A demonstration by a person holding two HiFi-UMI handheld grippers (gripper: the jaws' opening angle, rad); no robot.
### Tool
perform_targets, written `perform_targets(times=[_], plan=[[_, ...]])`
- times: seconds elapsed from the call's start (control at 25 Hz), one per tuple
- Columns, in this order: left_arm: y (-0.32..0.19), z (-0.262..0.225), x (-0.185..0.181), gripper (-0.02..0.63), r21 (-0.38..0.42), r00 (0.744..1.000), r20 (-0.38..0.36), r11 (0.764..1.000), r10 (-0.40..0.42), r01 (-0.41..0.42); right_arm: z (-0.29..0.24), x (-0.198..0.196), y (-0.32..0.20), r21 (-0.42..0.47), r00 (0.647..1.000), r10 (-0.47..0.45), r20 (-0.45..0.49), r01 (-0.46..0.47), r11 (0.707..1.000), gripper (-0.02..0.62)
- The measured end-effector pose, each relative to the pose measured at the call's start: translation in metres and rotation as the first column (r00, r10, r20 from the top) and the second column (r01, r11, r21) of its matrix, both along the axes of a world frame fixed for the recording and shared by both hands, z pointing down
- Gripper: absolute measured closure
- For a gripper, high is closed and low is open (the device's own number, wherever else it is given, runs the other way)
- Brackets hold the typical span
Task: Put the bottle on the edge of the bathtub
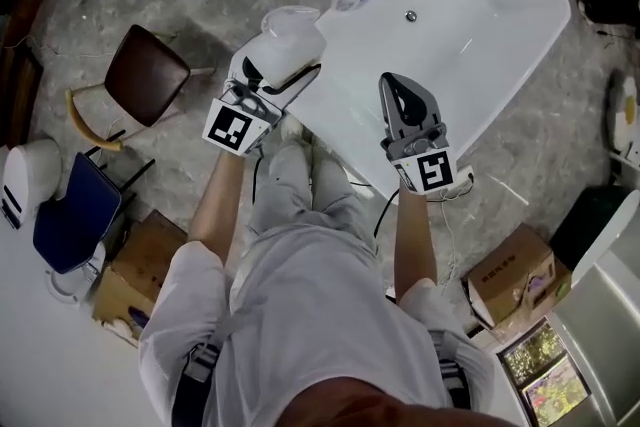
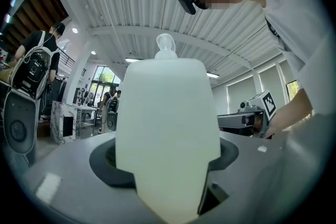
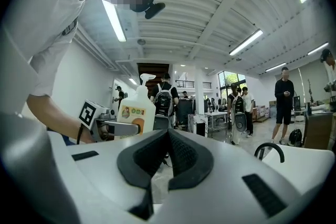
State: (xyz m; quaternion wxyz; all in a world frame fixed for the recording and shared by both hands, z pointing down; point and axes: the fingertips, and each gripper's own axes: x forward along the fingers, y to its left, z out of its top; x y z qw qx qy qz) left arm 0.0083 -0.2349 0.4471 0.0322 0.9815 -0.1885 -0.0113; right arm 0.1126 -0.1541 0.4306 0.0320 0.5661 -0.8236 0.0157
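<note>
My left gripper (image 1: 278, 70) clamps the white pump bottle (image 2: 167, 123) low across its broad body, which I judge stiff but slippery, while my right gripper (image 1: 398, 95) hangs closed, empty.

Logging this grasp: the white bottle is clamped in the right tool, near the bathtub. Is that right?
No: the left tool clamps the white bottle near the bathtub, as the left gripper view shows. The right tool is shut and empty.
</note>
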Motion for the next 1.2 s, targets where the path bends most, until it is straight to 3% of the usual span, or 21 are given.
perform_targets(times=[0.44,0.76,1.0,1.2], plan=[[-0.049,0.131,0.063,0.261,0.018,0.999,-0.008,0.999,0.044,-0.044,0.108,0.036,-0.047,-0.001,0.998,0.066,-0.017,-0.066,0.998,0.594],[-0.065,0.224,0.083,0.261,0.0,0.998,-0.015,0.998,0.064,-0.064,0.186,0.06,-0.054,-0.019,0.993,0.115,-0.002,-0.115,0.993,0.594],[-0.064,0.26,0.09,0.261,0.021,0.997,-0.012,0.997,0.079,-0.079,0.224,0.061,-0.047,-0.025,0.995,0.1,-0.023,-0.1,0.995,0.594],[-0.057,0.282,0.094,0.261,0.076,0.994,0.052,0.992,0.1,-0.104,0.233,0.062,-0.043,-0.024,0.995,0.104,-0.002,-0.104,0.994,0.594]])
